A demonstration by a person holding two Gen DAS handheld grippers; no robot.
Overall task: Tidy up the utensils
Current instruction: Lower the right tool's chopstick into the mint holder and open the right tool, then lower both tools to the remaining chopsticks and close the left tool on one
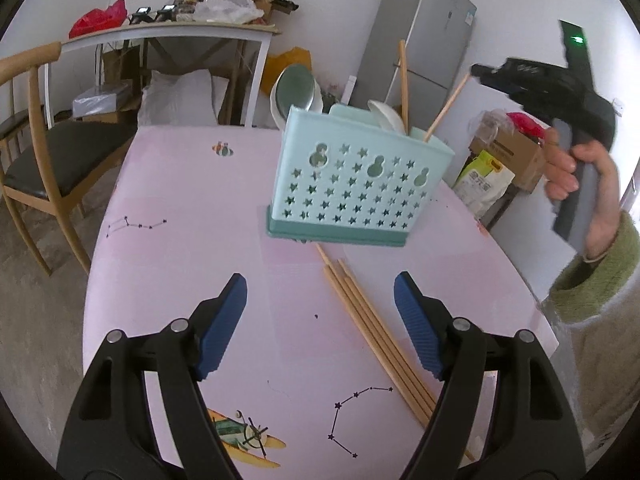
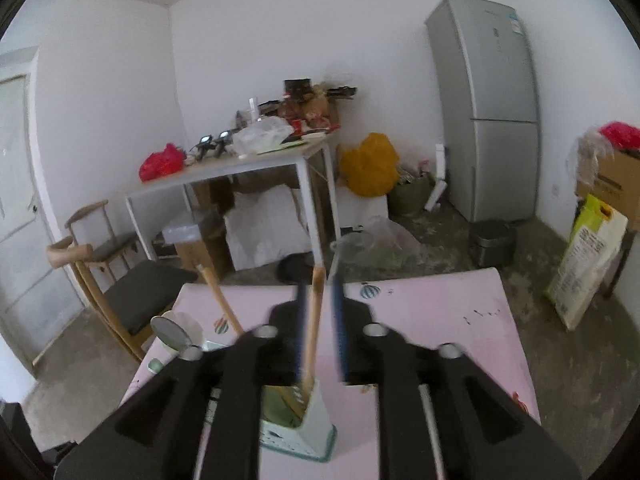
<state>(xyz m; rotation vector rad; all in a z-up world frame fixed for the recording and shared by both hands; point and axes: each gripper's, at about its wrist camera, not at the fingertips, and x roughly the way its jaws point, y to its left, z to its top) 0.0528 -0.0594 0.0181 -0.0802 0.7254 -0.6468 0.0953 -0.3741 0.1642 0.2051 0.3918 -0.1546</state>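
At the centre of the left wrist view, a pale mint plastic utensil holder with star-shaped cut-outs point(image 1: 352, 184) stands on the pink table point(image 1: 180, 248), holding a metal spoon point(image 1: 297, 87), a white ceramic spoon point(image 1: 385, 117) and two upright wooden chopsticks point(image 1: 404, 84). Below it, toward the lower right, a bundle of loose wooden chopsticks point(image 1: 372, 324) lies flat on the table between the blue pads of the left tongs point(image 1: 320, 316), which are spread wide and grip nothing. At the right edge, a hand in a green sleeve point(image 1: 580, 184) holds the other tool. From the right wrist view, the right tongs point(image 2: 320, 312) are blurred and parted slightly, one chopstick point(image 2: 314, 320) standing between the pads in the holder; whether a pad touches it I cannot tell
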